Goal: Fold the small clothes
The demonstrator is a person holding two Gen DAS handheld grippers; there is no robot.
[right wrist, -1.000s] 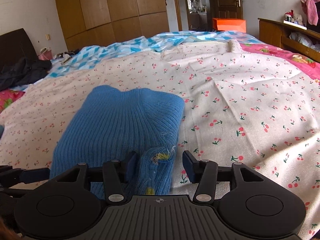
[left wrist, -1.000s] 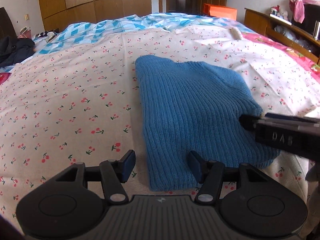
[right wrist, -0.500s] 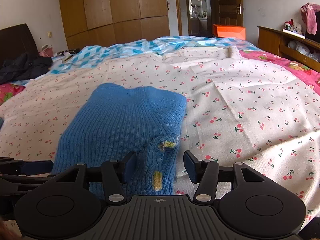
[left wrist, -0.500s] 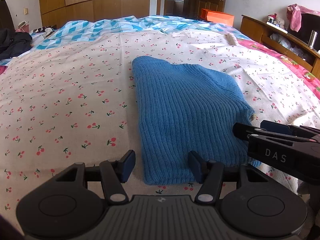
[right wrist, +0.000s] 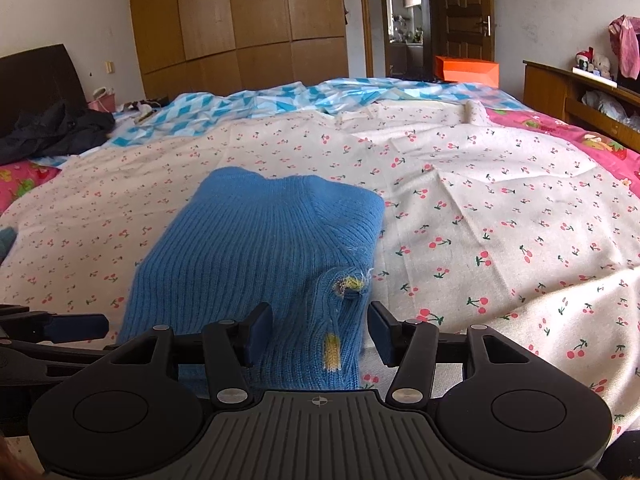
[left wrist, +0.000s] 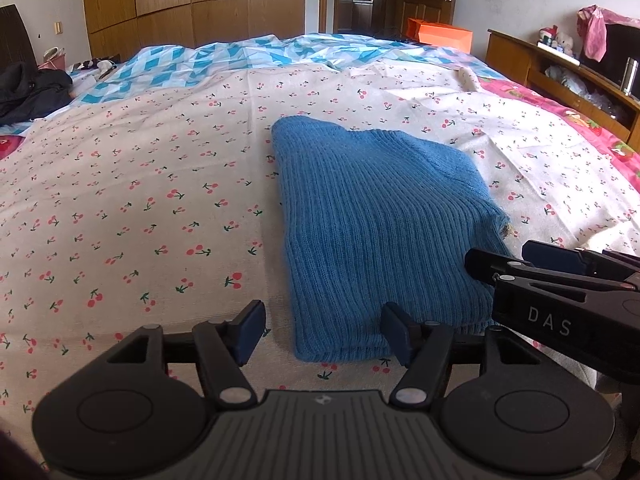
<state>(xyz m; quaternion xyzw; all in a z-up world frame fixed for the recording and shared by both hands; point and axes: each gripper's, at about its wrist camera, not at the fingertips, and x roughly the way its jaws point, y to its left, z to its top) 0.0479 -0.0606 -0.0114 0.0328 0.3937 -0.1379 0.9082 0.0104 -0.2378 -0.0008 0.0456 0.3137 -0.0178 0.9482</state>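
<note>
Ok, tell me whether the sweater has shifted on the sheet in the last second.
No. In the left wrist view the sweater lies where it did: its near hem sits just above the same cherry prints on the sheet.

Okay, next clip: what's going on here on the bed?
A person with a handheld gripper in each hand is folding a blue knit sweater on a cherry-print sheet. The sweater lies folded into a compact rectangle. The left gripper is opening at its near edge; the right gripper stands open around the near right corner.
</note>
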